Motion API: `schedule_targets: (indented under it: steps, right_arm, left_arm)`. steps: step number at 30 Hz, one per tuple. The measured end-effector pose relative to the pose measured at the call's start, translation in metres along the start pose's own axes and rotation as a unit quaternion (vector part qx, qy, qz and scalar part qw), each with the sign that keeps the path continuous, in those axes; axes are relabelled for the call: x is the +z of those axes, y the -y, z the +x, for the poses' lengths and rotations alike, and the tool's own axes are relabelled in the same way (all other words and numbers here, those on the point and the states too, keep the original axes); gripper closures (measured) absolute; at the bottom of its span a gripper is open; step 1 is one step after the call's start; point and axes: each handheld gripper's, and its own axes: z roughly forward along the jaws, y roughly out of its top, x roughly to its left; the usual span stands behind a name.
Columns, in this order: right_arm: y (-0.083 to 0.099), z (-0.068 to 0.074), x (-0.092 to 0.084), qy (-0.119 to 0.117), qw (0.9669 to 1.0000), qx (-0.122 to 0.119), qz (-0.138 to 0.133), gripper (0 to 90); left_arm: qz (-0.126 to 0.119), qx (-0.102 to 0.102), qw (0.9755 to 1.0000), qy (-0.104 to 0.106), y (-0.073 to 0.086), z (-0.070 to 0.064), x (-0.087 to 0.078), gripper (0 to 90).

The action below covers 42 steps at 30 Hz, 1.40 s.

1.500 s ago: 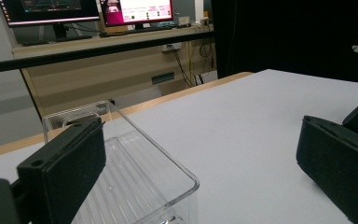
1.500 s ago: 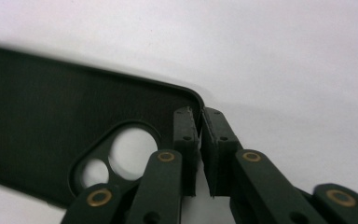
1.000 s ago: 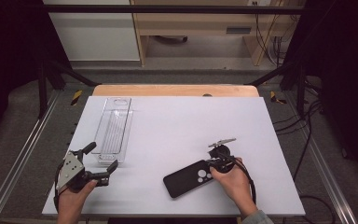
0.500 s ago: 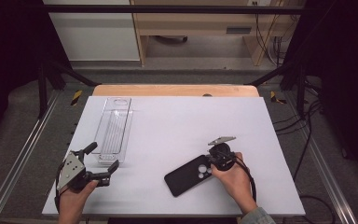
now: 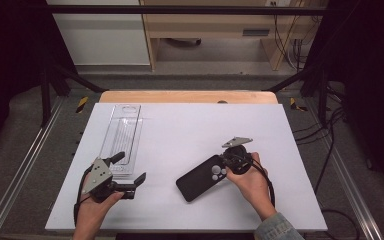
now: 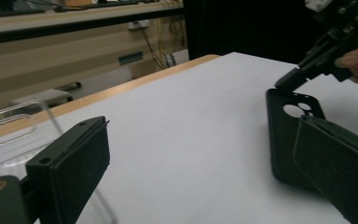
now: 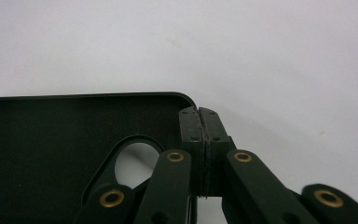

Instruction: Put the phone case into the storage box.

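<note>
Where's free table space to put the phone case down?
Free: the white table between clear tray and phone case, plus the far right stretch. Crowded: near left, around the left gripper and tray.

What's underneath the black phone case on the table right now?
The phone case lies on the bare white table, its camera end pinched by the right gripper. Table shows through the camera cutout; the rest beneath is covered.
</note>
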Motion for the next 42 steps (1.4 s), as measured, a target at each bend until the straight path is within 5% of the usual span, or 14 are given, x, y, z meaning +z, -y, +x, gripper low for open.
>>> schedule_targets:
  steps: [12,19,29,35,42]
  right_arm:
    - [-0.02,0.002,-0.014,0.006,0.9994,-0.026,-0.021,90.0]
    - [-0.031,0.007,-0.017,0.009,0.9984,-0.048,-0.03,90.0]
    - [-0.045,0.014,-0.023,0.013,0.9964,-0.072,-0.042,90.0]
    - [-0.052,0.019,-0.026,0.018,0.9948,-0.087,-0.049,90.0]
    - [-0.057,0.023,-0.031,0.023,0.9928,-0.104,-0.056,90.0]
  left_arm:
    - [0.04,-0.004,0.9979,0.05,-0.032,-0.013,0.037,5.7]
    - [0.091,0.0,0.9924,0.083,-0.049,-0.021,0.066,12.0]
    - [0.129,0.015,0.9878,0.086,-0.065,-0.029,0.102,13.0]
    - [0.159,0.014,0.982,0.101,-0.069,-0.032,0.119,16.1]
    - [0.165,-0.002,0.9806,0.106,-0.075,-0.031,0.129,23.0]
